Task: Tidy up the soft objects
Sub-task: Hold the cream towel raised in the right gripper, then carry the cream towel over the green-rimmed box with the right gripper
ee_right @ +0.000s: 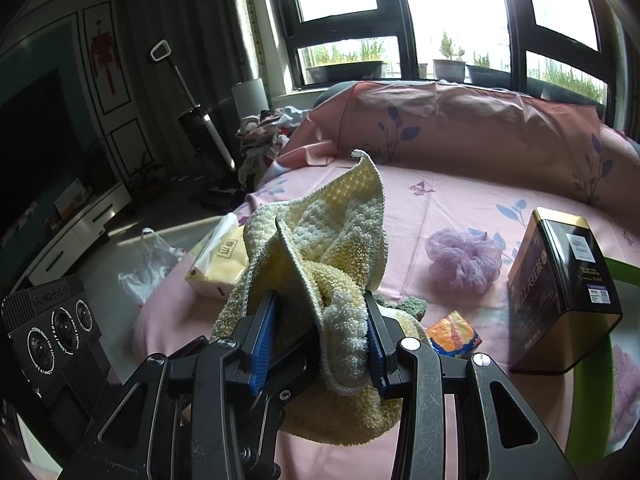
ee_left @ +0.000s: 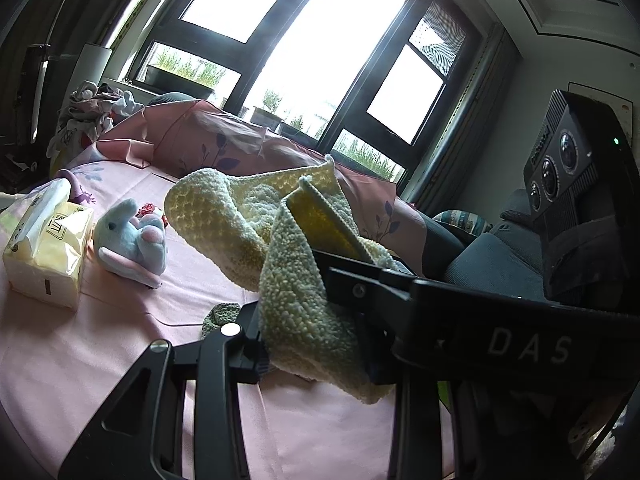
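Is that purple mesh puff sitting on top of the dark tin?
No, the purple puff lies on the pink sheet, left of the dark tin.

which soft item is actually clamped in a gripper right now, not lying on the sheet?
The yellow towel, bunched between the right hand-held gripper pads. The blue plush toy and purple mesh pouf lie untouched on the pink sheet.

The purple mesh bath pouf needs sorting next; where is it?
In the right wrist view the purple mesh bath pouf lies on the pink bedsheet, between the yellow knitted towel and the dark tin.
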### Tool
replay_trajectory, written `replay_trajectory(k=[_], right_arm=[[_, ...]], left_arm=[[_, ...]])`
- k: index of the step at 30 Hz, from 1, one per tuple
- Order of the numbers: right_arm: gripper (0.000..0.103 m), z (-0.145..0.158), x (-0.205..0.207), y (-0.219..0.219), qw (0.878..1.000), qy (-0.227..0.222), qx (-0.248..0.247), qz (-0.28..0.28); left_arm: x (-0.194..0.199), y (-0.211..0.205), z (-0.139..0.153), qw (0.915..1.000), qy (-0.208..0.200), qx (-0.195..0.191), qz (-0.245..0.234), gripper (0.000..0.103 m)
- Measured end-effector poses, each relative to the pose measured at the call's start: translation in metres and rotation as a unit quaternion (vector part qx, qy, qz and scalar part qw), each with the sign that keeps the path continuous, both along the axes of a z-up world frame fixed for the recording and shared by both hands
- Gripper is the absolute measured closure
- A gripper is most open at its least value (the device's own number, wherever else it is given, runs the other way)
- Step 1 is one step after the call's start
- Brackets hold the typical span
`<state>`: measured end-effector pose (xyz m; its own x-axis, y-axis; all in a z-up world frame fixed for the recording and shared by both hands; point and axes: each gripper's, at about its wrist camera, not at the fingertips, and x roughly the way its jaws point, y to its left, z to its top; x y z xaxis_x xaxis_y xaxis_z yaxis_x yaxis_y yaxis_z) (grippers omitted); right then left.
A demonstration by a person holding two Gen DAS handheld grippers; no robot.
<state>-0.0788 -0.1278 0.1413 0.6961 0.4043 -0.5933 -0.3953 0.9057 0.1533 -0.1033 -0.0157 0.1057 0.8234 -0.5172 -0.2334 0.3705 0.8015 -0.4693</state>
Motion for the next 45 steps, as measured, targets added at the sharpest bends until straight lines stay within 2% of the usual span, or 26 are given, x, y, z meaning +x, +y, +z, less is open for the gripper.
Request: replay_trajectory(k=[7,14,21,26,33,45], right_arm=[[0.062,0.009,-0.008,-0.003,1.0,-0.02,0.005,0.006],[0.061,0.022,-0.014,-0.017,0.999,-0.044,0.021,0.004],[0.061,0.038,-0.023,-0.046,0.996,-0.07,0.047,-0.004],[0.061,0.048,-0.032,-0.082,0.993,-0.091,0.075,-0.017],[0.061,0.053,-0.043,-0.139,0.984,-0.114,0.118,-0.073],[0.061,0.043,-0.051,-0.215,0.964,-0.107,0.177,-0.17]], left_arm=[[-0.006,-0.003,0.011,0.9997,-0.022,0.005,0.004,0.071],[-0.013,-0.018,0.03,0.9982,-0.048,0.034,0.011,0.071],[-0.021,-0.044,0.05,0.9952,-0.076,0.061,-0.001,0.071],[-0.024,-0.076,0.067,0.9917,-0.096,0.083,-0.021,0.071],[-0.019,-0.126,0.084,0.9828,-0.124,0.114,-0.075,0.071],[-0.002,-0.203,0.086,0.9667,-0.121,0.153,-0.166,0.071]])
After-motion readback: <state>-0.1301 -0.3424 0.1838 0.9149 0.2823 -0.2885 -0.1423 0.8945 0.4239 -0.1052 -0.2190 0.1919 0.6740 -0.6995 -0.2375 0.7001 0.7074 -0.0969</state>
